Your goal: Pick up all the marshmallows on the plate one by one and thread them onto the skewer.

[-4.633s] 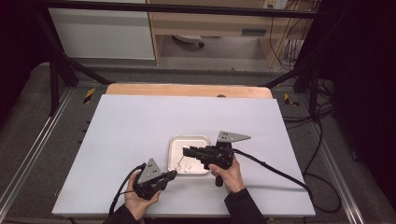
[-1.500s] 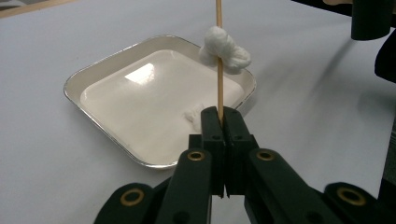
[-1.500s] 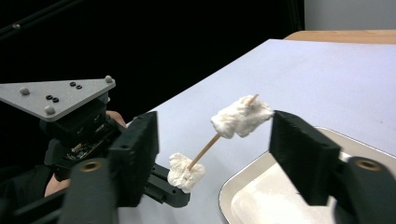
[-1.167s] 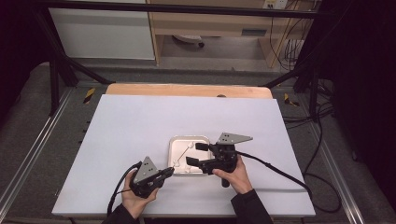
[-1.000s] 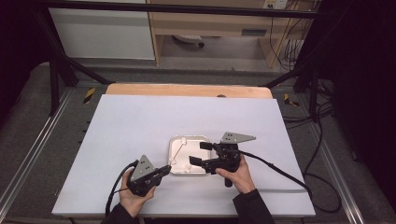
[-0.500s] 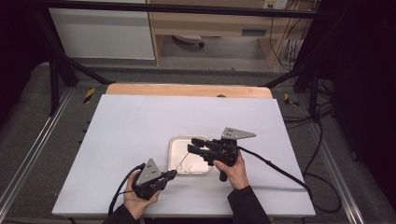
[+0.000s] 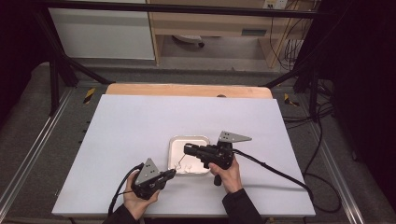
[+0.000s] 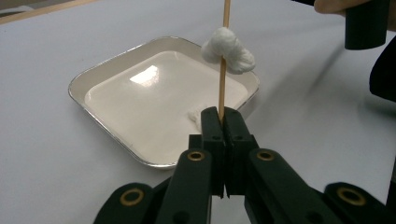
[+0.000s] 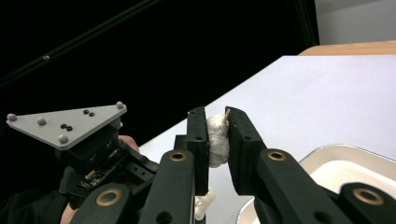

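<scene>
My left gripper [image 8: 222,112] is shut on the lower end of a thin wooden stick [image 8: 222,79] that stands upright over the near rim of a white square tray [image 8: 116,70]. A white cotton ball [image 8: 229,44] is skewered partway up the stick. My right gripper [image 9: 215,112] has its jaws pressed on either side of a second cotton ball [image 9: 217,137] at the stick's tip. The lower ball [image 9: 205,200] hangs beneath it. In the high view the left gripper [image 7: 172,172] sits at the tray's near-left corner and the right gripper [image 7: 186,149] reaches over the tray [image 7: 173,142].
A small scrap of cotton [image 8: 194,115] lies in the tray. The white table top [image 7: 140,121] spreads wide around the tray, with a wooden strip [image 7: 187,89] along its far edge. A black cable [image 7: 275,170] trails right from the right gripper.
Over the last second the right gripper moved from the tray's near edge to over its middle. The left hand shifted a little to the right. The tray stayed put.
</scene>
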Available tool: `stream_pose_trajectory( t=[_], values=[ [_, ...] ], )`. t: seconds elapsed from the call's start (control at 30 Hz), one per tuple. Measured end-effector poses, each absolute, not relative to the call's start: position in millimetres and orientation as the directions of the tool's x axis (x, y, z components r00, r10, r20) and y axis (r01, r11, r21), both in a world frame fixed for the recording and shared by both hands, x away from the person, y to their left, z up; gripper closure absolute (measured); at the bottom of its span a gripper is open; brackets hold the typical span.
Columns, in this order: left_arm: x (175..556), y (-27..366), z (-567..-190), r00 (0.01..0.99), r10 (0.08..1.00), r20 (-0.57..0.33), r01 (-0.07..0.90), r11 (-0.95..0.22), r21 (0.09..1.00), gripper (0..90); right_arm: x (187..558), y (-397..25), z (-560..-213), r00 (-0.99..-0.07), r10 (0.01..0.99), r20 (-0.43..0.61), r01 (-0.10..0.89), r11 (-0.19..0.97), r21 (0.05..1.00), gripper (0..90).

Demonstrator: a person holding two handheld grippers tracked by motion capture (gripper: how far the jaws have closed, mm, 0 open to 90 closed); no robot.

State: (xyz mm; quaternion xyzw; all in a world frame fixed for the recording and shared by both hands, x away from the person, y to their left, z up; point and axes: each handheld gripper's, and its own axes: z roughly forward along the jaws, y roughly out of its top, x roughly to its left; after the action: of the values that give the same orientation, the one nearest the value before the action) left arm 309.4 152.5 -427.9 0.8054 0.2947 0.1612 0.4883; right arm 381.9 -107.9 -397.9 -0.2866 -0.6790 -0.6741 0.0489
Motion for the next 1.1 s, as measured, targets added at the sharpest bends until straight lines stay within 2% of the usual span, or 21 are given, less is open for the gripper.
stream_pose_trajectory(
  t=[1.1],
  values=[
    [309, 148, -430, 0.788, 0.615, -0.042, 0.340, -0.377, 0.862, 89.3, 373, -105, -409, -0.845, 0.308, 0.437, 0.432, -0.089, 0.897, 82.1]
  ],
)
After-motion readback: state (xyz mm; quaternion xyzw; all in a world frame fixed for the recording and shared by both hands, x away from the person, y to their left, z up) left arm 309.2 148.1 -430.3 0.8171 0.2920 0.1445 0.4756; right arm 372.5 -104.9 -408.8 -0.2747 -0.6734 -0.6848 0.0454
